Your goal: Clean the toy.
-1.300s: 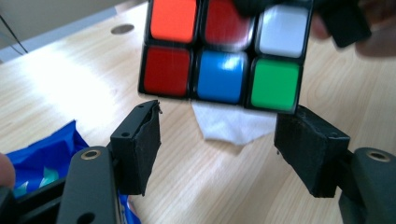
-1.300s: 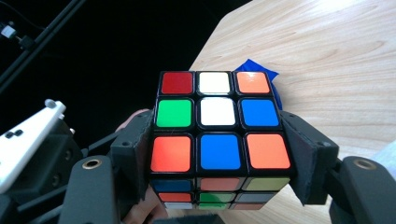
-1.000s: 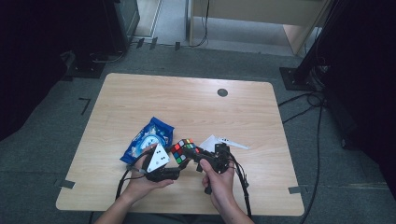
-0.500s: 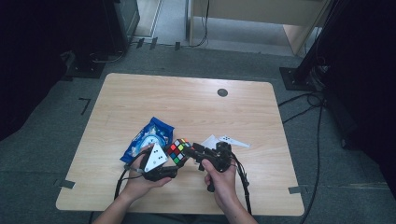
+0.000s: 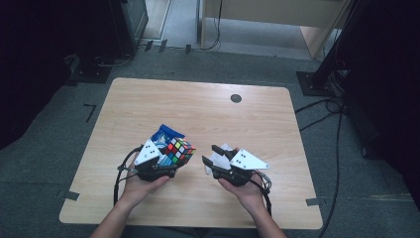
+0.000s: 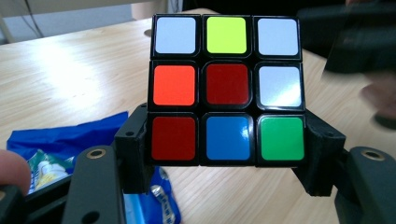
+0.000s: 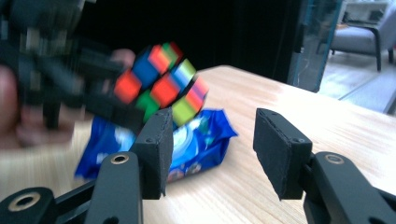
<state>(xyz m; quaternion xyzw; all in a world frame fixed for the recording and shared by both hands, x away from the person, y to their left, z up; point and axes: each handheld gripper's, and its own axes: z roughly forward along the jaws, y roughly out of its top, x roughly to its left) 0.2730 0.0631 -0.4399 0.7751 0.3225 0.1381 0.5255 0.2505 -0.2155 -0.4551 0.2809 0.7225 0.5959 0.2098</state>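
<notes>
Inventory on the wooden surface [image 5: 208,119]: one colour-tiled puzzle cube [image 5: 178,150], one blue snack packet [image 5: 165,135], one white object [image 5: 218,157] partly hidden under the right hand-held gripper, and one small dark round spot [image 5: 236,98] near the far edge. Left hand-held gripper [image 5: 171,161] is clamped on the cube's two opposite sides along the bottom row of tiles, holding the cube raised above the surface and just over the packet. Right hand-held gripper [image 7: 210,154] has its jaws set wide apart with nothing between them, near the cube but not touching it.
</notes>
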